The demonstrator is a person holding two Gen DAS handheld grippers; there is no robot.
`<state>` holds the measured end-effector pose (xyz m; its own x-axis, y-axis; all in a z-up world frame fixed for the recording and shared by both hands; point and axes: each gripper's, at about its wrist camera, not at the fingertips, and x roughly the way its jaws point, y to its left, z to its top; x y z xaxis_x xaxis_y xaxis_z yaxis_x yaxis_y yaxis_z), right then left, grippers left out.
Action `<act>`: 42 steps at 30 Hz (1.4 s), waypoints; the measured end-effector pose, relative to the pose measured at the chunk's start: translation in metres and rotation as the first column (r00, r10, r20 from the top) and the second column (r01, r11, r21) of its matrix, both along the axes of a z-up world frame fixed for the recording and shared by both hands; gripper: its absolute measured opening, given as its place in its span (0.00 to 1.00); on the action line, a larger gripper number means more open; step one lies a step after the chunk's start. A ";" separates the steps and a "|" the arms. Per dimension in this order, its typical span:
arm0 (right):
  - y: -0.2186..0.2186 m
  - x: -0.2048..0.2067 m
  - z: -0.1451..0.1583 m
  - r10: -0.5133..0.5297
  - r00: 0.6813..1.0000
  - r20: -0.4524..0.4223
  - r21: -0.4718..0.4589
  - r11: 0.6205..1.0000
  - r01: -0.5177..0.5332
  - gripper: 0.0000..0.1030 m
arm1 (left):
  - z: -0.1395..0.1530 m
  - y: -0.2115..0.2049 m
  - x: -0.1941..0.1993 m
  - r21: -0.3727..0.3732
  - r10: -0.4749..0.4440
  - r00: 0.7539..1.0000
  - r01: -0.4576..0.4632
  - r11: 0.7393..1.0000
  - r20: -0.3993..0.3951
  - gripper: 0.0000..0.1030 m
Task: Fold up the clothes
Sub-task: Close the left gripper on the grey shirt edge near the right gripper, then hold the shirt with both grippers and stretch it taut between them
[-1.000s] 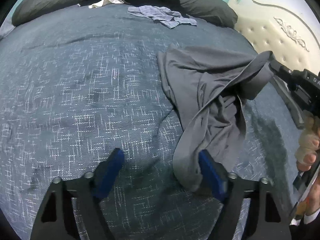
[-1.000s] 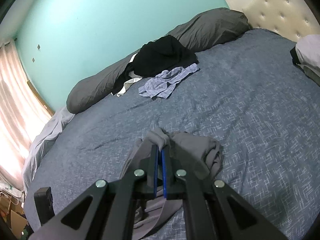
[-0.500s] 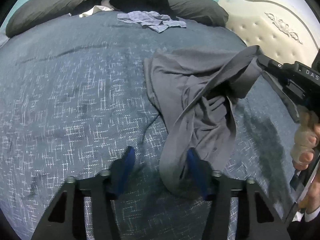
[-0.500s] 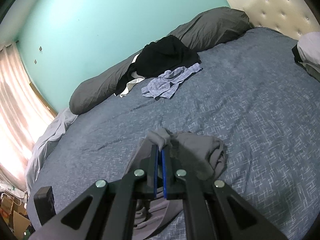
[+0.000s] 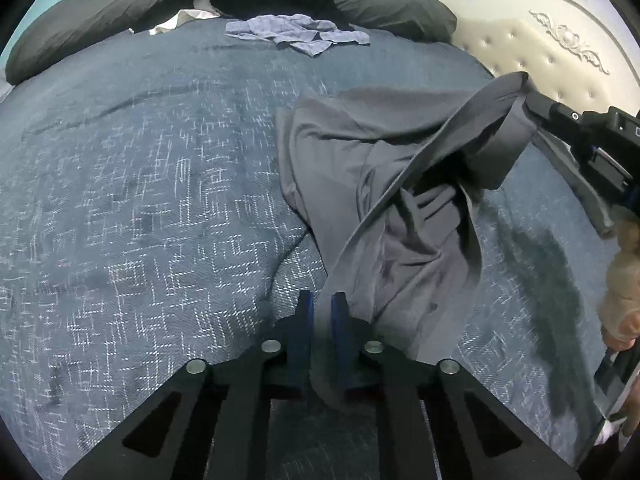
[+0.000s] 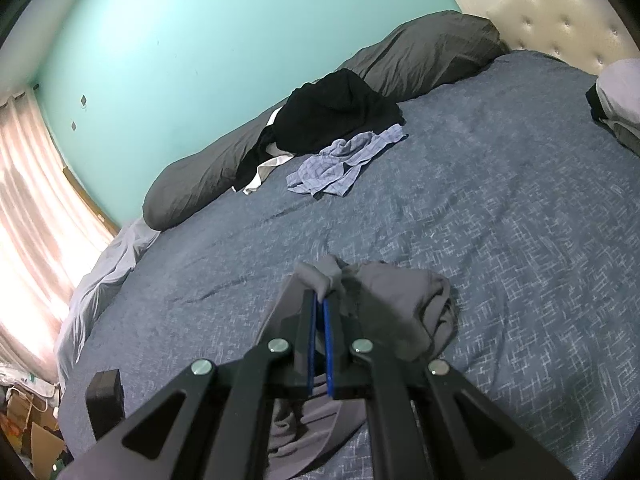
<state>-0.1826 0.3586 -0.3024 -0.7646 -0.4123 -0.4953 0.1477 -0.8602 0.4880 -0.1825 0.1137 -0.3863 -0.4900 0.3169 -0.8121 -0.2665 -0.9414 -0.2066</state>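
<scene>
Blue patterned bedspread [image 5: 160, 220] fills both views, and our grey garment [image 5: 360, 168] lies crumpled near its middle, well short of the dark pillows [image 6: 420, 56]. We have the left gripper [image 5: 320, 312] clamped on the near hem and the right gripper [image 6: 319, 304] pinching a bunched edge, lifted off the bedspread. It looks thin, limp and light; we judge opposite corners the best holds for spreading.
</scene>
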 end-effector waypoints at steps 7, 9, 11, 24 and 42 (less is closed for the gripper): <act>0.002 0.002 0.001 -0.002 1.000 -0.006 -0.003 1.000 0.002 0.03 | 0.002 -0.002 0.000 0.012 0.001 1.000 -0.001 1.000 -0.005 0.02; 0.002 0.002 0.002 -0.004 1.000 -0.010 -0.004 1.000 0.004 0.03 | 0.006 -0.005 0.001 0.020 -0.001 1.000 0.001 1.000 -0.015 0.01; 0.003 0.003 0.003 -0.006 1.000 -0.017 -0.003 1.000 0.006 0.03 | 0.010 -0.007 0.003 0.018 0.002 1.000 -0.001 1.000 -0.026 0.01; 0.001 0.007 0.015 0.010 0.999 -0.048 -0.006 1.000 -0.010 0.03 | 0.048 -0.052 0.004 0.041 0.105 0.988 -0.101 0.994 -0.112 0.01; -0.055 0.060 0.118 0.145 0.969 -0.202 0.038 0.989 -0.141 0.03 | 0.170 -0.122 0.050 0.027 0.187 0.937 -0.187 0.982 -0.294 0.01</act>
<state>-0.1221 0.3033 -0.1849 -0.7843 -0.5147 -0.3463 0.3641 -0.8339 0.4148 -0.1330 -0.0086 -0.2165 -0.7573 0.1955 -0.6231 -0.1342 -0.9804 -0.1445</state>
